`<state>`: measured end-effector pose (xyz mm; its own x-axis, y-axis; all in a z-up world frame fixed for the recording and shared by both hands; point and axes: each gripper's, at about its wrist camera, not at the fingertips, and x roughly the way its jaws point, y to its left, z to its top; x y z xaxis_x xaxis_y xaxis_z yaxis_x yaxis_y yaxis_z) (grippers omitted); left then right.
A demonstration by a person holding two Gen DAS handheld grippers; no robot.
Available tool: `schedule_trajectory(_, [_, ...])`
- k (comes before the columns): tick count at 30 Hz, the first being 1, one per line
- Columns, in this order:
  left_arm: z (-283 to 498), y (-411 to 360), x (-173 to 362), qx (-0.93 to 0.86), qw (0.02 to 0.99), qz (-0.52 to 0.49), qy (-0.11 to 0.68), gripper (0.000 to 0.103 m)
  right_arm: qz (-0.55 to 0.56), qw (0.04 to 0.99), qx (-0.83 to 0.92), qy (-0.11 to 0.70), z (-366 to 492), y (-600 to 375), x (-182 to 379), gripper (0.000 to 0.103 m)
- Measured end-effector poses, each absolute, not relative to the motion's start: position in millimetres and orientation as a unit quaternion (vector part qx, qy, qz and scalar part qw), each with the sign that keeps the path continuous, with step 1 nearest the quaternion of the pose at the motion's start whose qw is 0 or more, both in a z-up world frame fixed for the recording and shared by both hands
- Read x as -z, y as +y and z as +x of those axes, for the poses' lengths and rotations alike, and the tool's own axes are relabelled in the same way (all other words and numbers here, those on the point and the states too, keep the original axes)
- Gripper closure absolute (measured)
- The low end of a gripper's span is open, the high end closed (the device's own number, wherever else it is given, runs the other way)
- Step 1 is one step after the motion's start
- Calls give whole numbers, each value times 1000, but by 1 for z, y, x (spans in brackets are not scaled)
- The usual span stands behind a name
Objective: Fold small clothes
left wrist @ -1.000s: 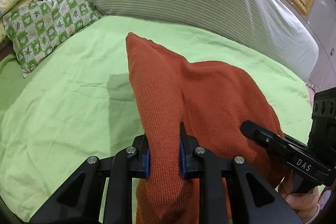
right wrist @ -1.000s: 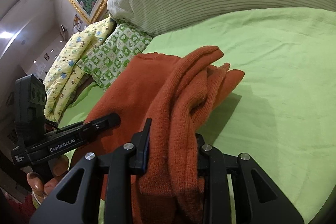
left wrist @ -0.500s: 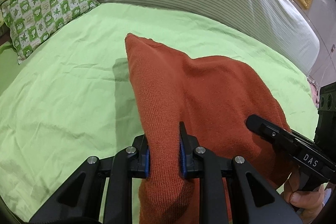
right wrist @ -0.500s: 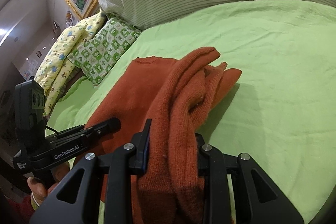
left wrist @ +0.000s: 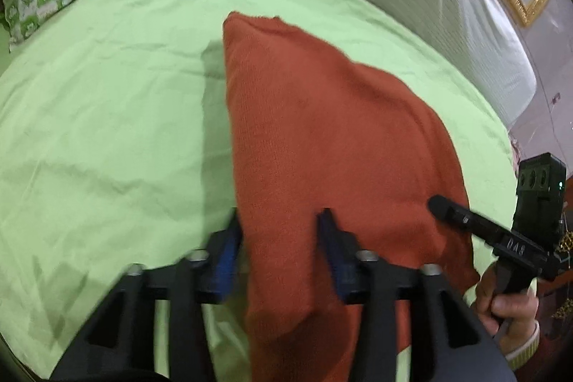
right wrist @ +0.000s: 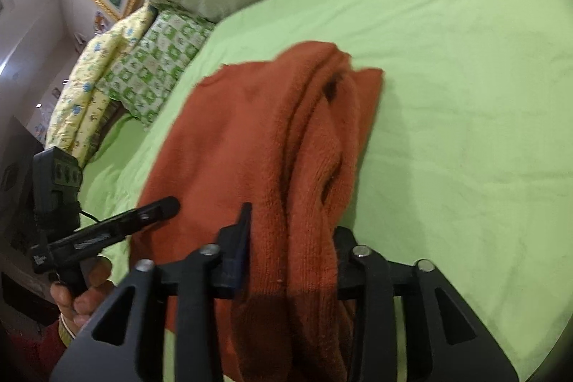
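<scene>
Both hand-held grippers tilt down over the light green bed sheet [left wrist: 107, 138]. Left gripper [left wrist: 279, 231]: jaws just opening, partly spread, rust-orange knitted garment [left wrist: 322, 131] lying between them and ahead. Right gripper [right wrist: 292, 224]: likewise opening, bunched knit between its jaws; contact unclear.

White letters "DAS" stand on the black bar of the right gripper [left wrist: 444, 208], seen at the right of the left wrist view. The left gripper [right wrist: 168, 208], at the left of the right wrist view, bears white lettering too blurred to read.
</scene>
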<state>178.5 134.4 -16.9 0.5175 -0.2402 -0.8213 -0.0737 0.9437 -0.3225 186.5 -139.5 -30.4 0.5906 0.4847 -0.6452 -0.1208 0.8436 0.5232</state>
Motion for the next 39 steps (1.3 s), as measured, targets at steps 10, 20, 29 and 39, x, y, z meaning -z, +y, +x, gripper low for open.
schedule_trajectory(10, [204, 177, -10, 21, 860, -193, 472, 41, 196, 896, -126, 377, 205, -162, -3, 46])
schedule_trajectory(20, [247, 147, -27, 37, 878, -159, 450, 35, 132, 910, -172, 354, 247, -103, -31, 46])
schedule_trajectory(29, [305, 154, 24, -1, 845, -141, 516, 34, 110, 898, -66, 421, 302, -128, 14, 54])
schedule_trajectory(39, [191, 140, -24, -8, 881, -110, 461, 36, 146, 915, -120, 356, 189, -135, -23, 54])
